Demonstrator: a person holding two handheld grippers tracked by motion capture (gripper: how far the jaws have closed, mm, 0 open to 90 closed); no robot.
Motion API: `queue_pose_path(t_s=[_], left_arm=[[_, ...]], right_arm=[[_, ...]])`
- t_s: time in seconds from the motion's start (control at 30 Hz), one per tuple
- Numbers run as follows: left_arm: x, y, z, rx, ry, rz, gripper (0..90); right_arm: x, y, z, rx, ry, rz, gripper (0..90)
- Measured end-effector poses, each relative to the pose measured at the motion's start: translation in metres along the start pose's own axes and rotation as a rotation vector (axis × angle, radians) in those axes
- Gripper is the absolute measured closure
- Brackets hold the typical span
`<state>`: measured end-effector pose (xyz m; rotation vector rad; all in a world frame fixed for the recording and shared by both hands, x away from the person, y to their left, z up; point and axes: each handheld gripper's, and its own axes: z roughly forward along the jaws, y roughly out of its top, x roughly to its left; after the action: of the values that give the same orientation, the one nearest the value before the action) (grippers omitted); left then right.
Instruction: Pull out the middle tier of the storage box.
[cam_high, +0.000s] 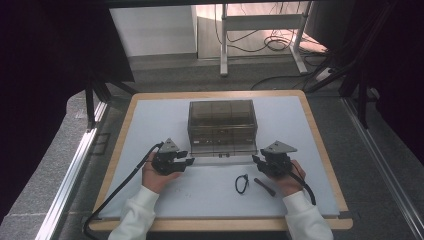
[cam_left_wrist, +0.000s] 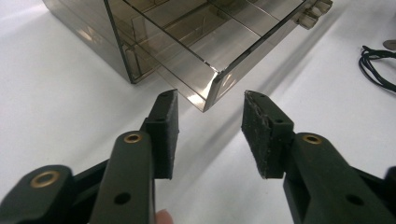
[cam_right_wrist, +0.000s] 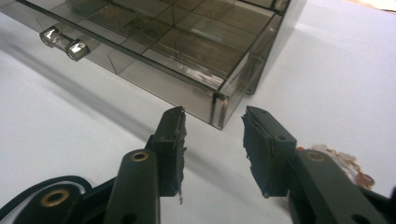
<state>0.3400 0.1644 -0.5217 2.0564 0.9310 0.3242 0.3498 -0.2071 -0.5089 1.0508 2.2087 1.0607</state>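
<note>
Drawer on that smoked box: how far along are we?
The drawer already stands pulled out of the box. The left gripper and right gripper sit open at its front corners, gripping nothing. The black cord and dark strip lie unloaded on the table.

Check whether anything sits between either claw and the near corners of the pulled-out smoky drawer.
Nothing visible: the left claw and right claw both stand open, each facing a corner of the smoky clear plastic drawer across bare white table.
</note>
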Motion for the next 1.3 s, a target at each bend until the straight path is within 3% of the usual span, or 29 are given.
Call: queue_pose_path(t_s=[0.7,0.97,1.3], left_arm=[[-0.001,0.000,-0.004,0.014,-0.001,-0.019,33.4],[-0.004,0.000,-0.010,0.019,0.000,-0.011,29.7],[0.006,-0.011,-0.025,0.012,0.005,-0.053,29.6]], right_arm=[[-0.005,-0.003,-0.009,0.004,0.010,0.016,50.0],[-0.005,-0.004,-0.014,0.005,0.010,0.020,47.7],[-0.007,-0.009,-0.021,0.011,0.012,0.028,46.4]])
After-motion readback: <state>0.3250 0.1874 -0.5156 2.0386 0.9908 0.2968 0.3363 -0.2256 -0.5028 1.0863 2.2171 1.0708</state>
